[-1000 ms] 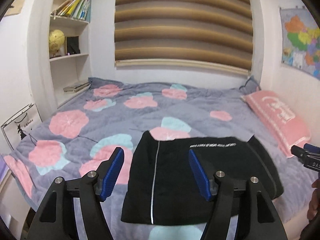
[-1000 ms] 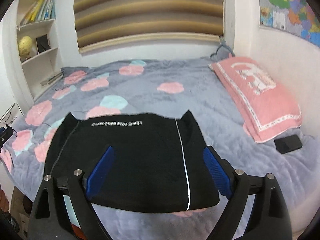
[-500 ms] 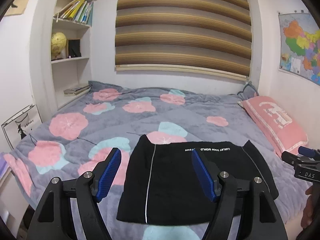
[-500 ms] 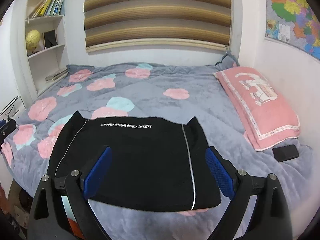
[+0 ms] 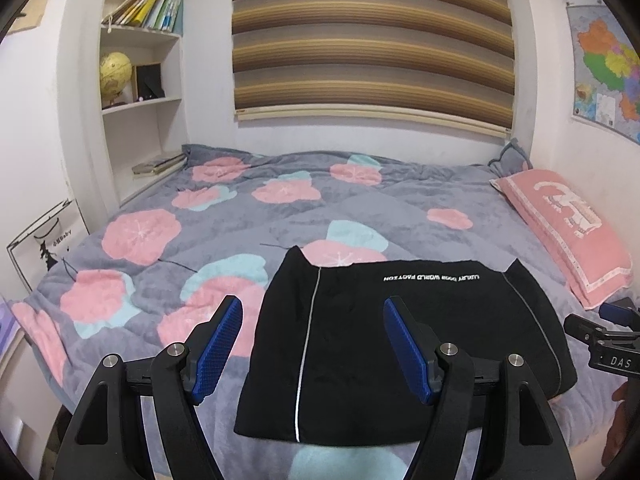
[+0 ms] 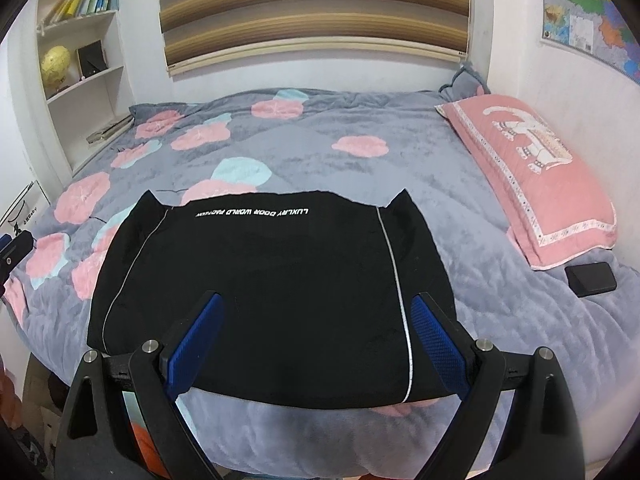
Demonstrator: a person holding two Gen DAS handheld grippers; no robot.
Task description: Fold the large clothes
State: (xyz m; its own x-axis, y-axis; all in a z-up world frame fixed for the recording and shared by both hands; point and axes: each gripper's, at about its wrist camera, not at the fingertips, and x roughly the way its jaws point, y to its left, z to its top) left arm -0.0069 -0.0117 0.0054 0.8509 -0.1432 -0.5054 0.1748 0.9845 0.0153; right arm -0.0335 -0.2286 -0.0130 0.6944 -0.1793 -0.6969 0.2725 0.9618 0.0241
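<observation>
- One black folded garment (image 5: pixel 400 344) is lying flat on the floral bed (image 5: pixel 248 216), near its front edge.
- Two grippers, left gripper (image 5: pixel 312 344) and right gripper (image 6: pixel 316 340), are hovering above it, fingers spread wide, gripping nothing.

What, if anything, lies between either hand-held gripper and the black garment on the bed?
Nothing visible does. The left hand-held gripper and right hand-held gripper both stand open above the near edge of the black garment. The dark phone lies off to the side, by the pink pillow.
</observation>
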